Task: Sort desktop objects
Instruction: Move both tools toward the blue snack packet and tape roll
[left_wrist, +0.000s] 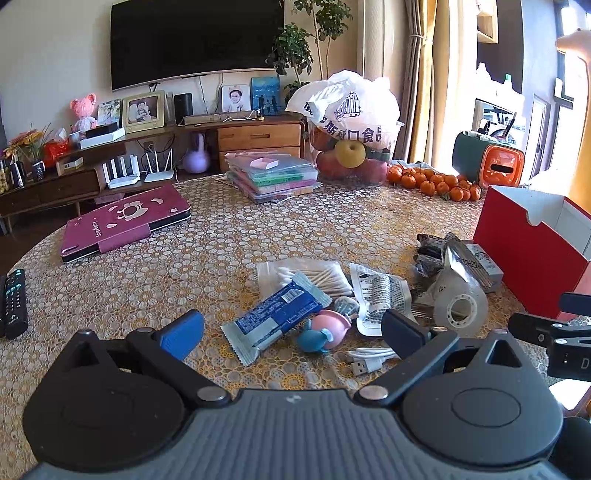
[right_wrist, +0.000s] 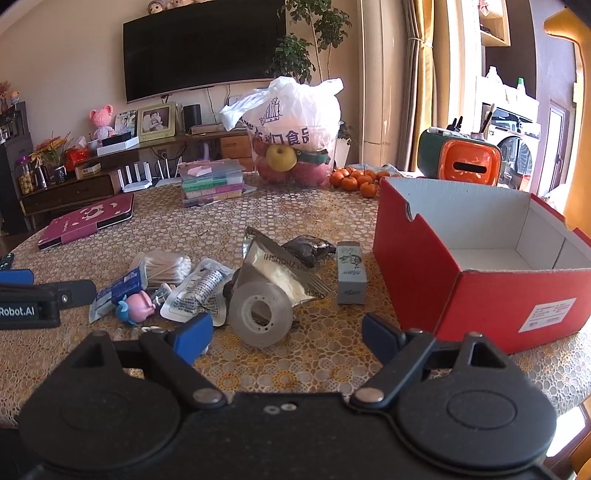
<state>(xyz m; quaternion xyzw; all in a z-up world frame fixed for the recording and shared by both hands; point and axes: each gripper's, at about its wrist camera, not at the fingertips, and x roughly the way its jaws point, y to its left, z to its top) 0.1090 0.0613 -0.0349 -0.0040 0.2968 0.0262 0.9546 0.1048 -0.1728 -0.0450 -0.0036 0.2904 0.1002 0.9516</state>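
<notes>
A pile of small items lies on the patterned table: a blue snack packet (left_wrist: 275, 317), a bag of cotton swabs (left_wrist: 306, 275), a pink and blue toy (left_wrist: 325, 330), a white USB cable (left_wrist: 369, 358), a clear tape roll (right_wrist: 260, 314), a silver foil pouch (right_wrist: 280, 269) and a small grey box (right_wrist: 351, 273). An open, empty red box (right_wrist: 480, 254) stands to the right of the pile. My left gripper (left_wrist: 291, 332) is open and empty, just in front of the blue packet and toy. My right gripper (right_wrist: 288, 334) is open and empty, just in front of the tape roll.
A maroon tablet case (left_wrist: 125, 221) lies at the left, a remote (left_wrist: 14, 302) at the table's left edge. Stacked plastic cases (left_wrist: 271, 175), a fruit bag (left_wrist: 351, 129), tangerines (left_wrist: 436, 182) and an orange and green holder (left_wrist: 487, 160) stand at the back.
</notes>
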